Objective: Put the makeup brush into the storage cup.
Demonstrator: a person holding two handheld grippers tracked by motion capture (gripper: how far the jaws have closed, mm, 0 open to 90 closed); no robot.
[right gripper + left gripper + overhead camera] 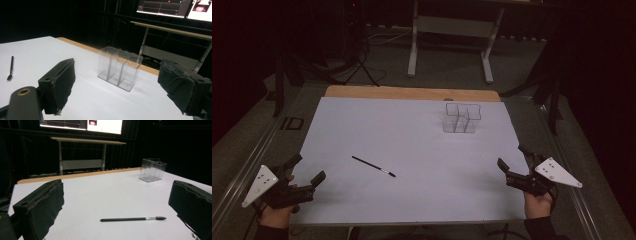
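A thin black brush (373, 166) lies flat on the white counter (412, 150), well apart from the clear divided box (461, 118) near the far edge. The left tongs (307, 170) sit nearest the brush, gaping wide and empty. The right tongs (512, 157) rest at the counter's near right corner, also wide and holding nothing.

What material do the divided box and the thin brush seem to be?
Box: apparently clear plastic, maybe acrylic; glossy, the table shows through its walls. Brush: black handle, plastic or painted wood, with a shiny, likely metal band before its dark tip.
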